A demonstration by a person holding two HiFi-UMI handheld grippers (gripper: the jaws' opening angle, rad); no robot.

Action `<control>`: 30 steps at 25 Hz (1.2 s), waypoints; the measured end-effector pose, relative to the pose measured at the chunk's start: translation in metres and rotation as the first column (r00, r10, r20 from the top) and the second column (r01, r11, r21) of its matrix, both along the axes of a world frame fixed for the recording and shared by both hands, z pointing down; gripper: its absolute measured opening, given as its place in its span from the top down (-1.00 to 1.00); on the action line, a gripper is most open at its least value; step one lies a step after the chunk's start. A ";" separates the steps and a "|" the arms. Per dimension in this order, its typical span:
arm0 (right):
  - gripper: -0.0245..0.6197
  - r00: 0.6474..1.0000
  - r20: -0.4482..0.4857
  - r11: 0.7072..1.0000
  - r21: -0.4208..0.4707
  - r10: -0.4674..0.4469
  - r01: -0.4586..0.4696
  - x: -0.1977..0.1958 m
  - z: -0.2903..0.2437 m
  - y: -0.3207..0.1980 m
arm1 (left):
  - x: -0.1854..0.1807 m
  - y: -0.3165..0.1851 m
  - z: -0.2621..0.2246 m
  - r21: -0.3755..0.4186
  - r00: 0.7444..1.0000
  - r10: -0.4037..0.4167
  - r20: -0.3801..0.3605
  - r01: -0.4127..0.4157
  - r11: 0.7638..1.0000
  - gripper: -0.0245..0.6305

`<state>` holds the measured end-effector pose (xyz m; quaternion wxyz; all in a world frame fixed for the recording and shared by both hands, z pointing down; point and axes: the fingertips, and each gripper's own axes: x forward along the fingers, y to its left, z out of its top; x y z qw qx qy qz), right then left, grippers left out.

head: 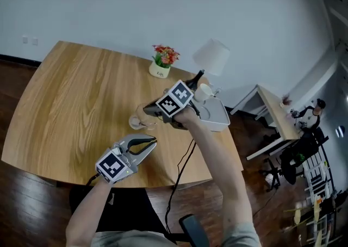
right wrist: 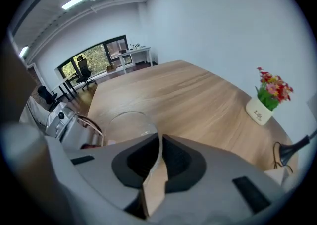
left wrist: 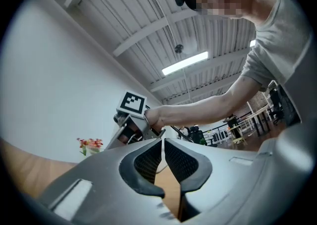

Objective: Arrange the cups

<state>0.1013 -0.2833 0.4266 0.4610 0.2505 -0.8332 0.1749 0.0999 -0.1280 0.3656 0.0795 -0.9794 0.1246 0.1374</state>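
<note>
Standing by the wooden table (head: 70, 93), I see the right gripper (head: 148, 111) pinching the rim of a clear glass cup (head: 138, 121), one jaw inside the wall and one outside, closed tight on the glass. The right gripper view shows it plainly, with the thin wall of the glass cup (right wrist: 130, 120) running up between the jaws of the right gripper (right wrist: 160, 140). The cup is near the middle of the table's right half, though I cannot tell whether its base touches the wood. At about 6 o'clock from the cup, the left gripper (head: 153, 141) hangs near the front edge with its jaws drawn together on nothing. At 12 o'clock stands a small pot of flowers (head: 162, 61). At 3 o'clock a white tray (head: 220, 122) holds a white cup (head: 204, 92), and a white-shaded lamp (head: 211, 57) stands behind it.
</note>
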 end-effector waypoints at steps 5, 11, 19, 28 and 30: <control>0.84 0.989 -0.012 0.987 0.072 0.147 -0.146 0.093 -0.057 0.011 | 0.077 0.010 0.000 -0.007 0.992 0.123 0.011 -0.123 0.992 0.86; 0.84 0.929 -0.057 0.926 0.121 0.366 -0.357 0.226 -0.097 0.005 | 0.132 0.008 0.024 -0.046 0.983 0.180 0.020 -0.179 0.983 0.86; 0.84 0.840 -0.104 0.847 0.052 0.532 -0.529 0.338 -0.073 0.001 | 0.160 0.005 0.024 -0.052 0.976 0.218 0.021 -0.217 0.975 0.86; 0.84 0.833 -0.158 0.837 -0.062 0.530 -0.544 0.359 -0.040 -0.022 | 0.159 0.008 0.022 -0.050 0.973 0.229 0.015 -0.228 0.972 0.86; 0.84 0.836 -0.151 0.836 -0.081 0.528 -0.542 0.360 -0.036 -0.027 | 0.159 0.008 0.021 -0.042 0.972 0.232 0.025 -0.231 0.972 0.86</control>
